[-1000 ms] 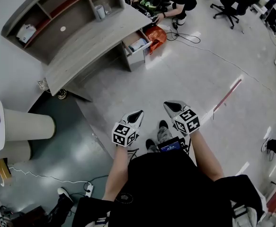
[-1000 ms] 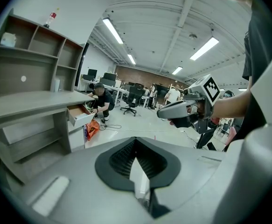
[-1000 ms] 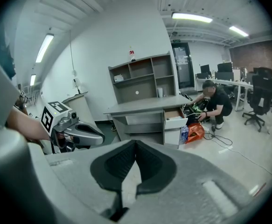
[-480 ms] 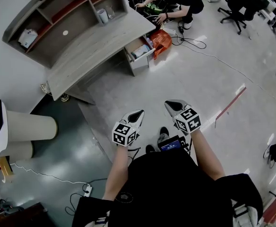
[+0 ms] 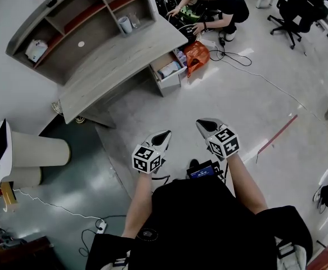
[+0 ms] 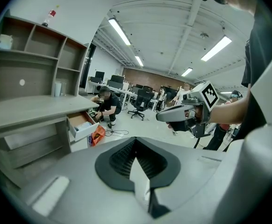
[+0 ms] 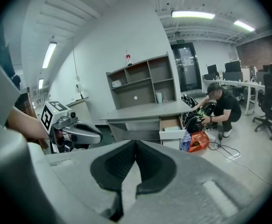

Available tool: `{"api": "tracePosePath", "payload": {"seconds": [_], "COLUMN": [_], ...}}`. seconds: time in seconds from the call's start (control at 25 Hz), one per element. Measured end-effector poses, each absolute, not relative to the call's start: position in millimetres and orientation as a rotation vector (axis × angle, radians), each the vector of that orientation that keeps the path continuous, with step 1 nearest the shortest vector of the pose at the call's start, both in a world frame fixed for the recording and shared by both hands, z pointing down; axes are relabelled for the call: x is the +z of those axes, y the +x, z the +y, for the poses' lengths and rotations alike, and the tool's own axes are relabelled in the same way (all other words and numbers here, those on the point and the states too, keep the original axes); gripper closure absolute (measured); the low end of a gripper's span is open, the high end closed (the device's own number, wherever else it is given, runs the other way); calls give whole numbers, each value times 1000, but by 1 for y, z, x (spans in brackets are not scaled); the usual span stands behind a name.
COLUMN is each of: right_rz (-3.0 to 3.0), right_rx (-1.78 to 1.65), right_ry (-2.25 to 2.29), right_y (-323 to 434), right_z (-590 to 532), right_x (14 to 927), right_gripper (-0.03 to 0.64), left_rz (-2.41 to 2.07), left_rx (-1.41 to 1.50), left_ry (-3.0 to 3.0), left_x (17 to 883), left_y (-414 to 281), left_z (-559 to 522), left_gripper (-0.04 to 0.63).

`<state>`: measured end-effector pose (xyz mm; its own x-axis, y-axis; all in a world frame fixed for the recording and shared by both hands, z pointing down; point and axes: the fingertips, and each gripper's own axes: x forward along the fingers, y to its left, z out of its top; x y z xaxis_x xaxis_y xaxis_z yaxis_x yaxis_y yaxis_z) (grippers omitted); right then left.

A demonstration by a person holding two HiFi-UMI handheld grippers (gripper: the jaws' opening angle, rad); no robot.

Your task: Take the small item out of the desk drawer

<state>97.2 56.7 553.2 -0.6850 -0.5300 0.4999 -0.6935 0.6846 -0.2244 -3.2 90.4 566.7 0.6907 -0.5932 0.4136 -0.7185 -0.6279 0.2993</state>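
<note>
The grey desk [image 5: 118, 55] stands far ahead, with its end drawer [image 5: 165, 75] pulled open. A pale, small item [image 5: 171, 67] lies inside the drawer; I cannot make out what it is. The drawer also shows in the left gripper view [image 6: 82, 125] and the right gripper view [image 7: 170, 127]. Both grippers hover side by side over the floor, well short of the desk. My left gripper [image 5: 165, 135] is shut and empty. My right gripper [image 5: 202, 124] is shut and empty too.
A person [image 5: 214, 4] crouches by the desk's right end beside an orange bag [image 5: 198, 53]. Cables trail over the floor. A shelf unit [image 5: 79, 16] tops the desk. Two white cylinders [image 5: 37, 151] stand at the left. An office chair [image 5: 299, 4] stands far right.
The desk and its open drawer have slid a little lower in the head view. Both grippers keep the same pose, shut.
</note>
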Motion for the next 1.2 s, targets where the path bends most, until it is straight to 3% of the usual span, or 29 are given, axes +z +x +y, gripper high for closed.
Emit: {"api": "tracePosePath", "payload": {"seconds": [1.2], "right_rz": [-2464], "right_rx": [577], "right_ry": [986], "right_y": [97], "right_z": [-71], "right_x": [565], "right_gripper": [614], "left_rz": [-973], "left_rx": [348], "left_ry": [2472], "left_x": [574], "left_y": [-6], "left_z": [-46], "left_gripper": [595]}}
